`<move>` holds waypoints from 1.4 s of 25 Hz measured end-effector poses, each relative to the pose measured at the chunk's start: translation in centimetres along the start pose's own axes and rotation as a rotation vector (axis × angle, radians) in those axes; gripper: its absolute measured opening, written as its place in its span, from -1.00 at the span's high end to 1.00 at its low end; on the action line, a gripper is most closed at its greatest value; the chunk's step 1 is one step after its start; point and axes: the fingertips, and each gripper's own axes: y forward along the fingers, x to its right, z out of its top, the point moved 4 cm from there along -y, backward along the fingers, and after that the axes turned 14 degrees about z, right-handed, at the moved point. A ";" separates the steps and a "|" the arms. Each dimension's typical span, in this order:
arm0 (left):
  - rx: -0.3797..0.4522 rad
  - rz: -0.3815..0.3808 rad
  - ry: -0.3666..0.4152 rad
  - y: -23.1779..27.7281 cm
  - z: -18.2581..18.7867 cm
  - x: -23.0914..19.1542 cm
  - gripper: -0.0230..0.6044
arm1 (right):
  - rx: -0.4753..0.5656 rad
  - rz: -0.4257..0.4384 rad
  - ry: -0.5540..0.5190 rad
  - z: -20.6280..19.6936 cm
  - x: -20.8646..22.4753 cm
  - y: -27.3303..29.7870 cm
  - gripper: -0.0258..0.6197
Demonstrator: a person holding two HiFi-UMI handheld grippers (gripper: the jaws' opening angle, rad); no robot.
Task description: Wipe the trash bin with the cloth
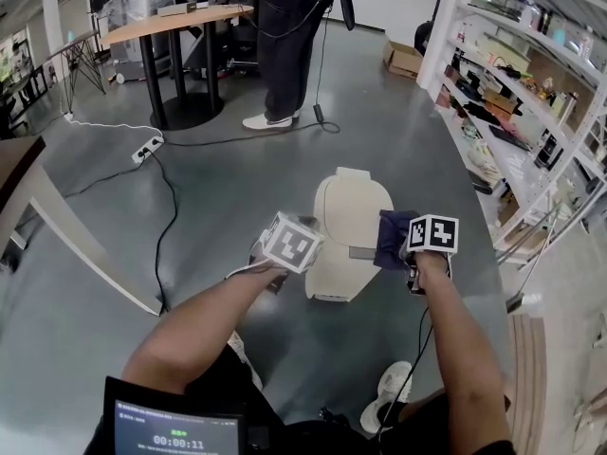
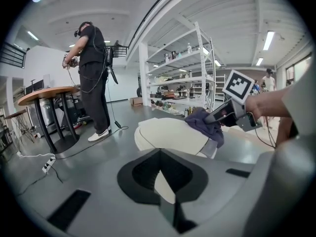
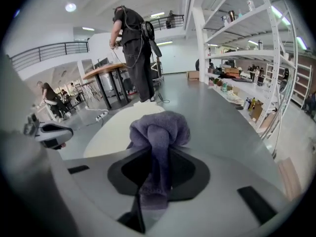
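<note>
You are in an open lab or workshop hall. A bare grey floor runs wide. White shelving crowded with supplies stands at your 2 o'clock and a round standing table at 11. A power strip trails cables at 10, a cardboard box sits at 1, and a railed mezzanine runs overhead.

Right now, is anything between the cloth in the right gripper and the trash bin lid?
Nothing visible. The right gripper is shut on the cloth, which already appears to rest on the right edge of the trash bin lid. The left gripper is on the bin's other side.
</note>
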 end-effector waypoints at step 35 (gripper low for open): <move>0.020 0.160 -0.279 -7.7 -8.5 -1.6 0.94 | 0.453 0.013 -0.302 -12.3 -17.1 4.5 0.67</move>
